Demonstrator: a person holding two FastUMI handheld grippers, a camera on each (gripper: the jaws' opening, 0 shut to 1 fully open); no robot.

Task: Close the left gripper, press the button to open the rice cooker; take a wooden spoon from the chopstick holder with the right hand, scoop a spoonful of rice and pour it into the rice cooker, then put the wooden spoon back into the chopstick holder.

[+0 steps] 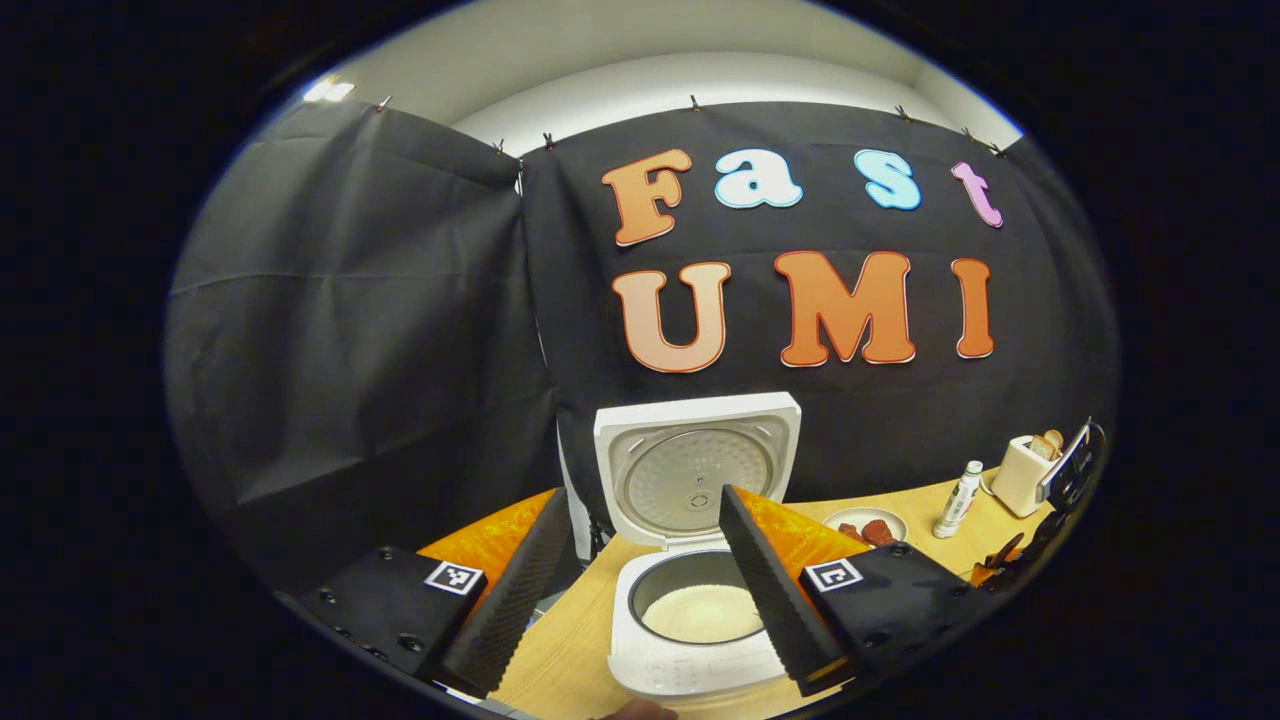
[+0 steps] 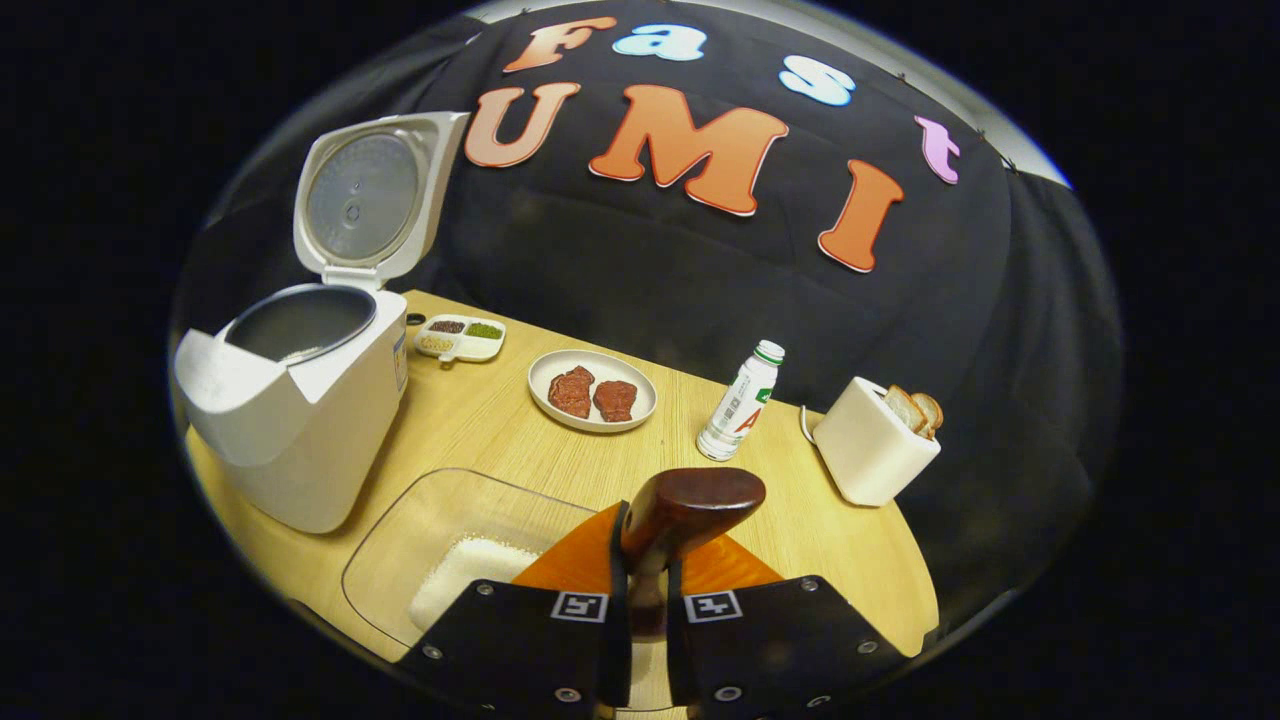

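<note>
The rice cooker is standing on the wooden table with its lid swung upright and white rice lying in the inner pot, so the button step looks finished. The left gripper is hanging just in front of the cooker with its fingers spread wide apart, gripping nothing. The right gripper is holding its fingers nearly together, pinching the neck of the wooden spoon — the dark, glossy bowl is sticking up and forward beyond the tips, over the clear glass dish that is holding loose rice beside the cooker. The spoon is looking stiff and light, but its polished surface is likely slippery, and gripped this close to the bowl it may be twisting under load; a firmer hold farther down the handle would probably steady a full scoop. The bowl is looking empty from this angle, though its inside is facing away. The chopstick holder is presumably somewhere behind the right gripper.
</note>
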